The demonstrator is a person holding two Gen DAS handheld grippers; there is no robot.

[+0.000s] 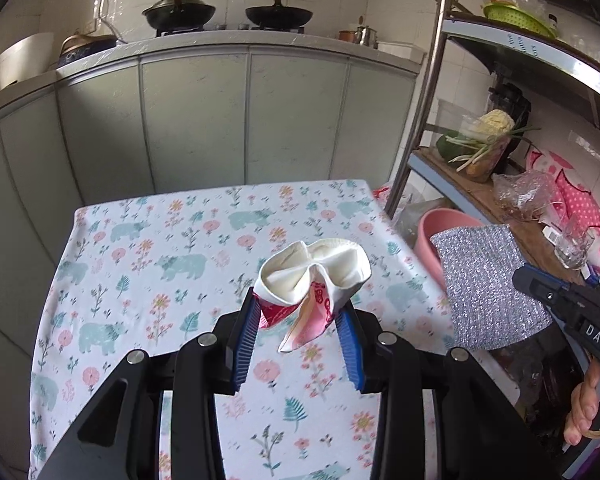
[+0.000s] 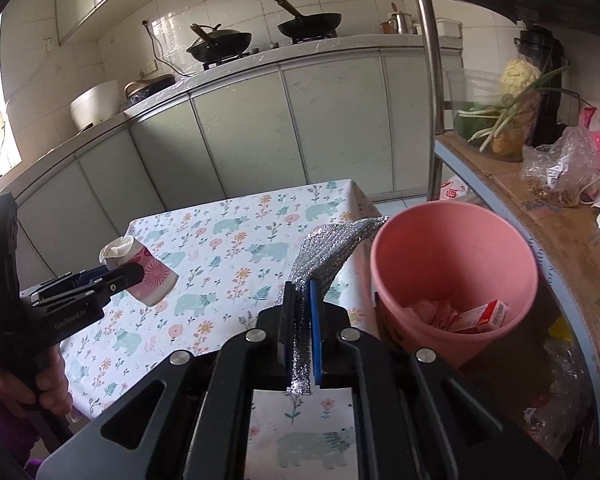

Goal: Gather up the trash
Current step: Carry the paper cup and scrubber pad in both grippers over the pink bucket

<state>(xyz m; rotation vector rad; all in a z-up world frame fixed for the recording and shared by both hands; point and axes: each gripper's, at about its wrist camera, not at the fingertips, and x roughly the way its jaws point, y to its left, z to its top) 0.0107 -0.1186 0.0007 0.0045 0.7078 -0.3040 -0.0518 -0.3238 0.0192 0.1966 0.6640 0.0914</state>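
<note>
Cup [image 1: 314, 276], crushed, sits pinched between the left gripper's [image 1: 302, 312] blue pads, lifted above the flowered table [image 1: 148, 280]. Open tabletop lies left and far of it; the table's right edge runs near a pink bin [image 1: 440, 228].

Right wrist view: the right gripper [image 2: 302, 304] is clamped narrow on a silver cloth [image 2: 328, 252], just left of the bin [image 2: 452, 248], which holds a red box [image 2: 486, 314]. The cup [image 2: 142, 272] hangs at far left over the table [image 2: 236, 256].
</note>
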